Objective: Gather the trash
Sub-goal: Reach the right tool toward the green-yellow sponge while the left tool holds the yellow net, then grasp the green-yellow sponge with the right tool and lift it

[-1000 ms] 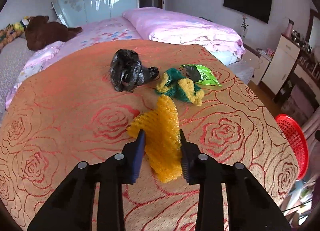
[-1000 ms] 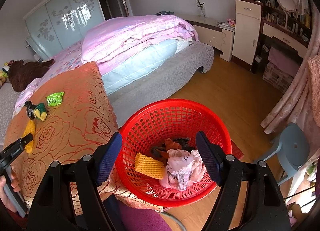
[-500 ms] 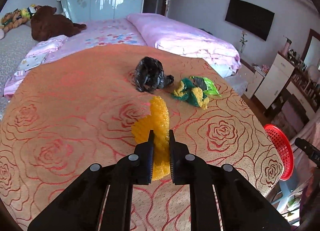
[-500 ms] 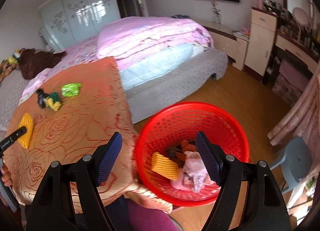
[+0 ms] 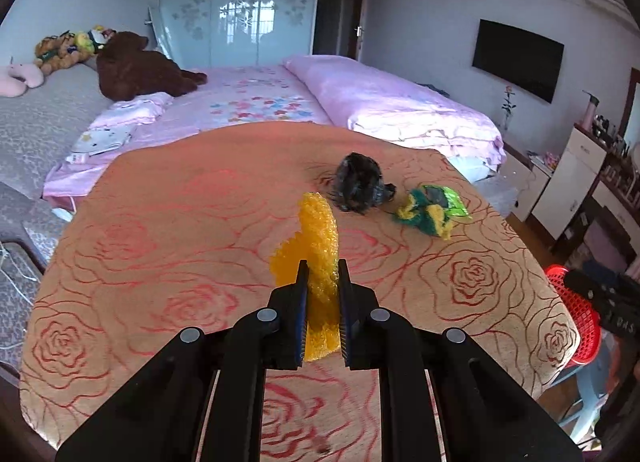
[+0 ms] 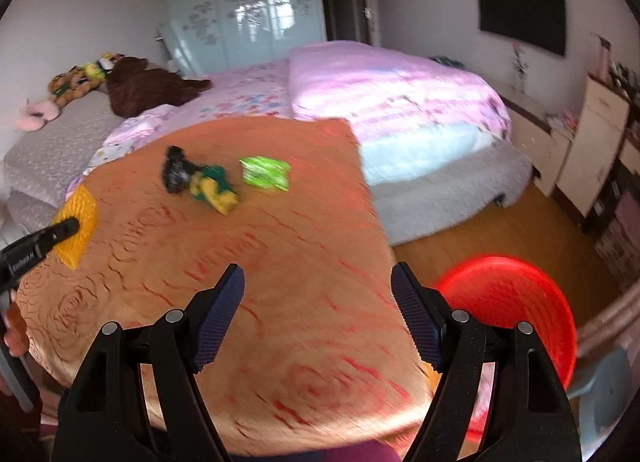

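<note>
Left wrist view. Left gripper (image 5: 323, 274) now clamped on the yellow foam net (image 5: 318, 234); a second ago jaws stood apart on either side of it, the net lying flat on the orange rose-patterned cover (image 5: 160, 254). Net now pinched narrow between the pads, standing up out of the jaws and apparently lifted off the cover. Beyond the fingertips and a little right: crumpled black bag (image 5: 357, 187). Further right of that: green-and-yellow knitted piece (image 5: 426, 218), with the green wrapper (image 5: 448, 202) touching its far side. Far right, past the cover's edge: a sliver of the red basket (image 5: 576, 310), with part of the other gripper dark in front of it. Meaning for the task, as a judgement: grasp done, carry to the basket next; three pieces left on the cover.

Right wrist view, blurred by motion. Right gripper (image 6: 318, 310) wide, nothing between the jaws. A second ago aimed straight down into the basket; now swung over the cover, red basket (image 6: 516, 306) off to the right of the right jaw. Ahead of the fingertips and to the left: black bag (image 6: 174, 170) touching the knitted piece (image 6: 214, 188), green wrapper (image 6: 265, 173) just beside them. Far left: the other gripper (image 6: 66, 228) gripping the yellow net (image 6: 78, 218). Likely heading for one of the remaining pieces while the left hand brings its catch across; basket contents not readable here.
</note>
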